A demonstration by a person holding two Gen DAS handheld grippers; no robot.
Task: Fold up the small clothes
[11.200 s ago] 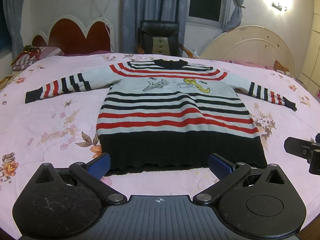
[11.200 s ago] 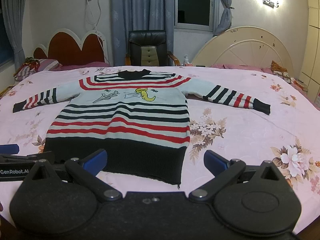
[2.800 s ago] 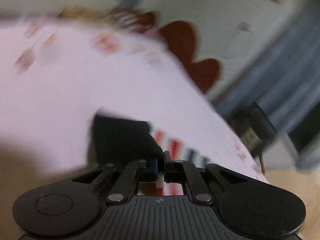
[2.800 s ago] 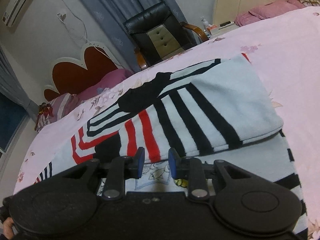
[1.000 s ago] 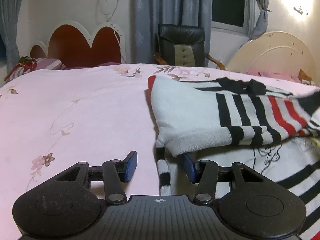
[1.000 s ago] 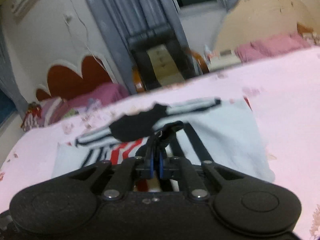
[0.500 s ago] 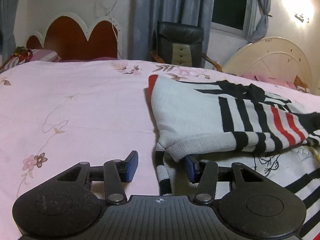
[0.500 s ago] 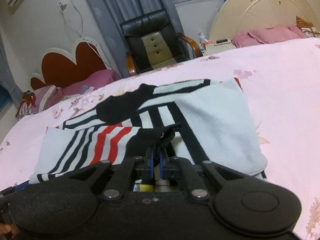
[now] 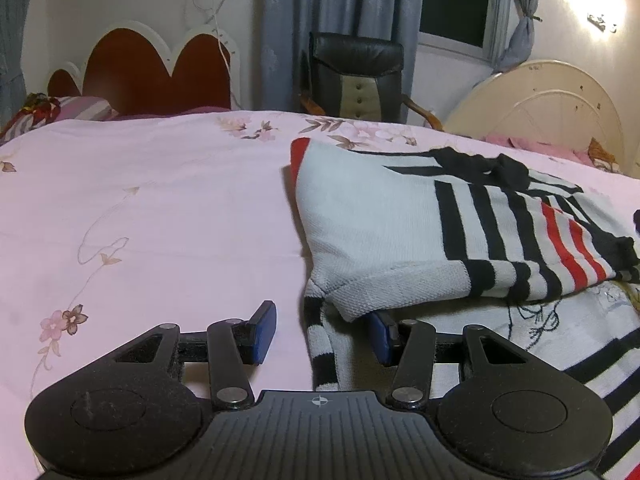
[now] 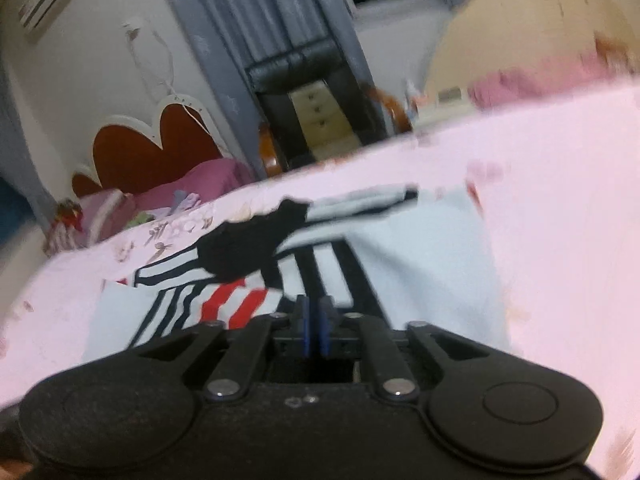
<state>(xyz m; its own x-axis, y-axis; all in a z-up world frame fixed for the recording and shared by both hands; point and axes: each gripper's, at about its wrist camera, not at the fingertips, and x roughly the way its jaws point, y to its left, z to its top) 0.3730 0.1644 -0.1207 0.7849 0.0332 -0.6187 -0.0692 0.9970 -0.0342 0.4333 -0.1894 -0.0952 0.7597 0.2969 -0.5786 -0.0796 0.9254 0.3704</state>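
Observation:
A small striped sweater (image 9: pixel 400 216), light blue with black and red bands, lies on the pink bed with both sleeves folded in over its chest. My left gripper (image 9: pixel 322 332) is open at the sweater's left edge, its right finger (image 9: pixel 380 336) tucked under the folded left sleeve. In the blurred right wrist view, the sweater (image 10: pixel 420 256) lies ahead, and my right gripper (image 10: pixel 314 330) has its jaws nearly together with nothing seen between them, just before the left sleeve's cuff (image 10: pixel 240 300).
The pink floral bedsheet (image 9: pixel 140 220) spreads wide to the left of the sweater. A red scalloped headboard (image 9: pixel 160 68), a black chair (image 9: pixel 356 76) and a cream round headboard (image 9: pixel 552 112) stand beyond the bed's far edge.
My right gripper has let go of the sleeve cuff and pulled back, and its view has blurred and tilted. My left gripper has stayed open at the sweater's left edge.

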